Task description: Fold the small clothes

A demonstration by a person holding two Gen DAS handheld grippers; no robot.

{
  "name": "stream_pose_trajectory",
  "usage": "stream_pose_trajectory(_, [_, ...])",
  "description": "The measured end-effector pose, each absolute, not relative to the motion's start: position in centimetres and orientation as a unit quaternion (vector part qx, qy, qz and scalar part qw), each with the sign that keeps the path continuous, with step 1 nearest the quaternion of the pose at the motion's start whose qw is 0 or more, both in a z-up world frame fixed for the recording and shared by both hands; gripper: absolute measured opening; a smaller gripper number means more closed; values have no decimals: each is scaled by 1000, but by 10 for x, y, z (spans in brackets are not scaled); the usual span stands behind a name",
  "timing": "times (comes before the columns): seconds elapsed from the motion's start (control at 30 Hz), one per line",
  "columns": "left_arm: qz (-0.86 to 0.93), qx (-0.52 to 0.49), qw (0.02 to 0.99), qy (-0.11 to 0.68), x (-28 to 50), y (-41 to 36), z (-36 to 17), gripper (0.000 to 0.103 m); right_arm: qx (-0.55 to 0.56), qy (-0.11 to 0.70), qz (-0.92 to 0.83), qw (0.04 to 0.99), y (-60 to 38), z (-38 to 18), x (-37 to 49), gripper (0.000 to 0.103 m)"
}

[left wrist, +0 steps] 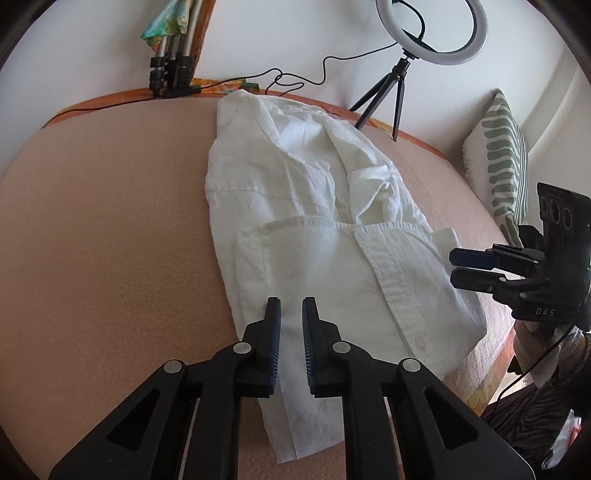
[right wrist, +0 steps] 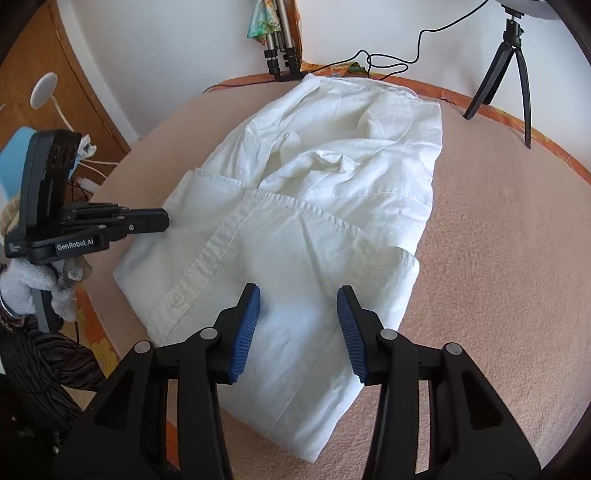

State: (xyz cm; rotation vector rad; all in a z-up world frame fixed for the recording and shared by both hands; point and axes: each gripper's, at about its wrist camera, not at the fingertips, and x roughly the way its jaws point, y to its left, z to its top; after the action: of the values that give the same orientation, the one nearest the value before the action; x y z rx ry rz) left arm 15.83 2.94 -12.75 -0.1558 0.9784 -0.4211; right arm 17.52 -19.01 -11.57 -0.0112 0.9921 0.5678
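A white button-up shirt (left wrist: 314, 229) (right wrist: 314, 206) lies partly folded on the pink padded surface (left wrist: 92, 229) (right wrist: 498, 258), its lower part doubled up over the chest and its placket running diagonally. My left gripper (left wrist: 291, 306) hovers over the shirt's near left edge with a narrow gap between its pads; the cloth lies beneath them, not pinched. In the right wrist view the left gripper (right wrist: 162, 218) points at the shirt's left edge. My right gripper (right wrist: 299, 295) stands open over the shirt's near folded part, holding nothing. From the left wrist view the right gripper (left wrist: 456, 267) sits beside the shirt's right edge.
A ring light (left wrist: 432, 29) on a black tripod (right wrist: 509, 62) stands at the back edge, its cable trailing along it. Folded stand legs (left wrist: 170, 70) lean on the wall. A striped cushion (left wrist: 502, 158) lies right. A wooden cabinet (right wrist: 44, 74) and a gloved hand (right wrist: 22, 284) are left.
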Motion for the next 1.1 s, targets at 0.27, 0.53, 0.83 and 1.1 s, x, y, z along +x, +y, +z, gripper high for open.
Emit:
stream_pose_trajectory(0.27, [-205,-72,869,445,211,37,-98,46,87,443,235,861,-241,-86,220,47])
stream_pose_trajectory(0.53, [-195,-79,863,459,290,55,-110,46,134,468,232,842,-267,-97,297,47])
stream_pose_trajectory(0.83, [-187,-44,858,476,355,45,-146,46,166,490,232,824,-268,-132,375,47])
stream_pose_trajectory(1.1, [-192,-77,857,472,405,41,-154,46,188,500,243,810,-255,-154,423,47])
